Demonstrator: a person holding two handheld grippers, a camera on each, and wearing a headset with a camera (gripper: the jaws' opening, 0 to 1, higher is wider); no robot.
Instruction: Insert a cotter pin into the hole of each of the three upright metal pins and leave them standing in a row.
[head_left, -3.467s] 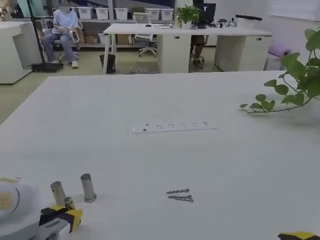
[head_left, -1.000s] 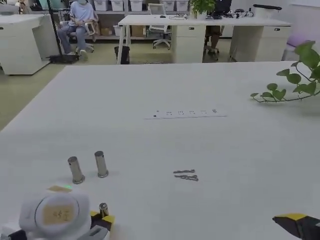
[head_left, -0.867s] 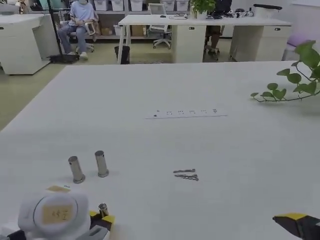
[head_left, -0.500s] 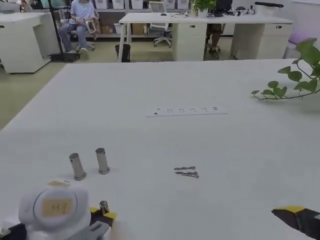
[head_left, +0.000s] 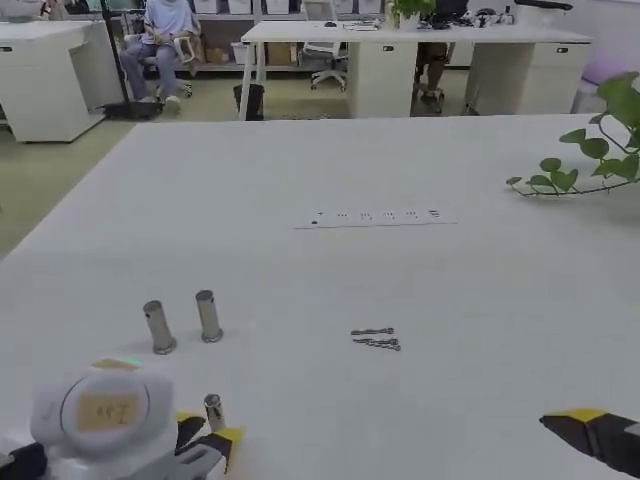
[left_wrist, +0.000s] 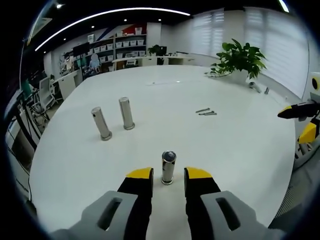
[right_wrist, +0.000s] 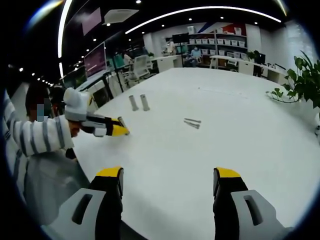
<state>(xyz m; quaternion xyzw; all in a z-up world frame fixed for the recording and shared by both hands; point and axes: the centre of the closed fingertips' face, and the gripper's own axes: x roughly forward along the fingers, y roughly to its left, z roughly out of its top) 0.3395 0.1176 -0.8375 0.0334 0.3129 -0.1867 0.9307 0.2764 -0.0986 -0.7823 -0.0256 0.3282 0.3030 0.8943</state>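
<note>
The left tongs (left_wrist: 168, 176) hover low over the white bench (head_left: 420, 170) with their yellow-tipped jaws spread. The first pin (left_wrist: 168, 167) stands upright between those jaws, with a narrow gap showing on each side, so neither tip touches it. Ahead of the left tongs and off to their left stand the second pin (left_wrist: 101, 123) and the third pin (left_wrist: 126, 113), close beside each other but apart, the third slightly farther off. Ahead and to the right of the left tongs, well apart from all three pins, the cotter pins (left_wrist: 206, 111) lie flat on the bench in a small bunch; how many there are is too small to tell.

The right tongs (right_wrist: 170, 175) are held well off to the right of the left tongs, just above the near edge of the bench, with their jaws spread wide and nothing between them. The cotter pins lie ahead of them, a little to the left. Farther ahead of both tongs a white strip (head_left: 375, 217) lies across the bench, and a leafy plant (head_left: 590, 150) reaches in at the far right.
</note>
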